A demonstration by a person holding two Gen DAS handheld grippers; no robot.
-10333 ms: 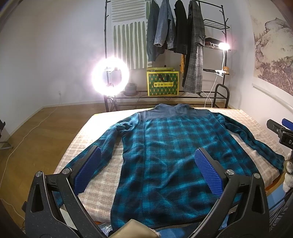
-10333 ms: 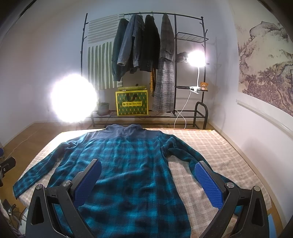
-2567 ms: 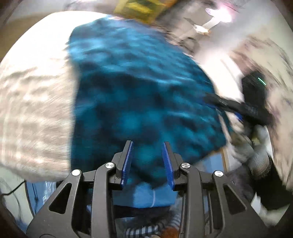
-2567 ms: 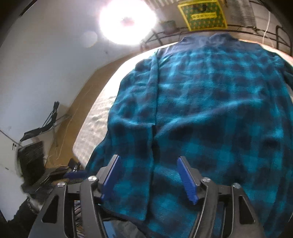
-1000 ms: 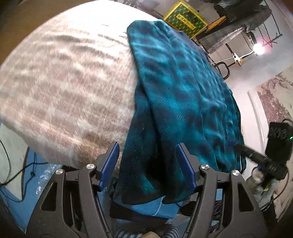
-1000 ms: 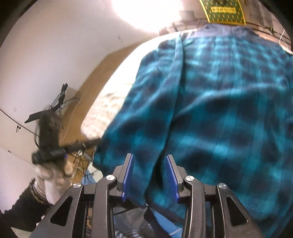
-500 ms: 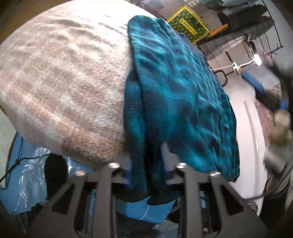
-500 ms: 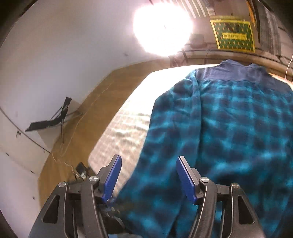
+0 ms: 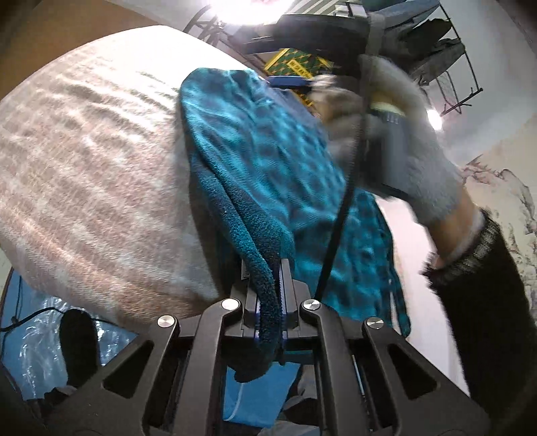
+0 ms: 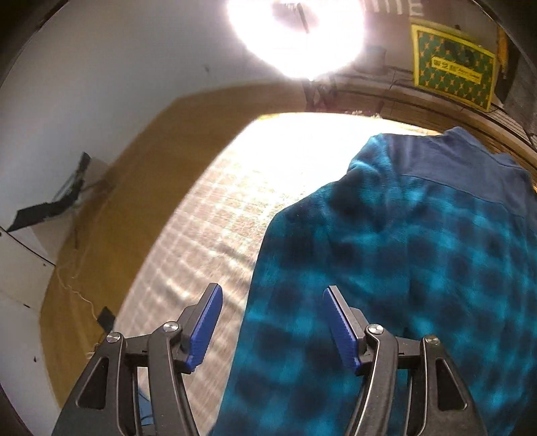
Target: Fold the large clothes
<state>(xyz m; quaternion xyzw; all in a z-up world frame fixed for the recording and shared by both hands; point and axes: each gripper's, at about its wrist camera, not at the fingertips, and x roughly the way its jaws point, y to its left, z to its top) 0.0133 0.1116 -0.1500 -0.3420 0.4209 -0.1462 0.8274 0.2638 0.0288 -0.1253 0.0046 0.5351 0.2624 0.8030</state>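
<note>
1. Left wrist view: the left tongs [image 9: 268,295] are pinched tight on a thick fold of the teal plaid fleece shirt [image 9: 268,161]; the jaws have just been closing, with the cloth between them. The gripped hem rises from the near edge of the bed [image 9: 87,174] and a bit of it droops below the jaws.
2. Same view: the shirt lies lengthwise along the bed, which is covered by a pale checked blanket, bare to the left of the garment.
3. Same view: a person's gloved right hand [image 9: 402,144] holds a dark handle above the shirt, blurred, with a dark sleeve [image 9: 486,302] behind it. A yellow-and-green box [image 9: 295,63] and a clothes rack [image 9: 436,40] stand past the far end of the bed.
4. Right wrist view: the right tongs [image 10: 273,322] stand well apart with nothing between the blue pads; the jaws have lately opened. They hang above the shirt's [image 10: 402,261] left edge, where cloth meets blanket.
5. Same view: the shirt's plain blue collar end points toward the box [image 10: 453,67]. A glaring ring lamp [image 10: 295,30] stands beyond the bed [image 10: 214,214], with wooden floor [image 10: 127,187] to the left.
</note>
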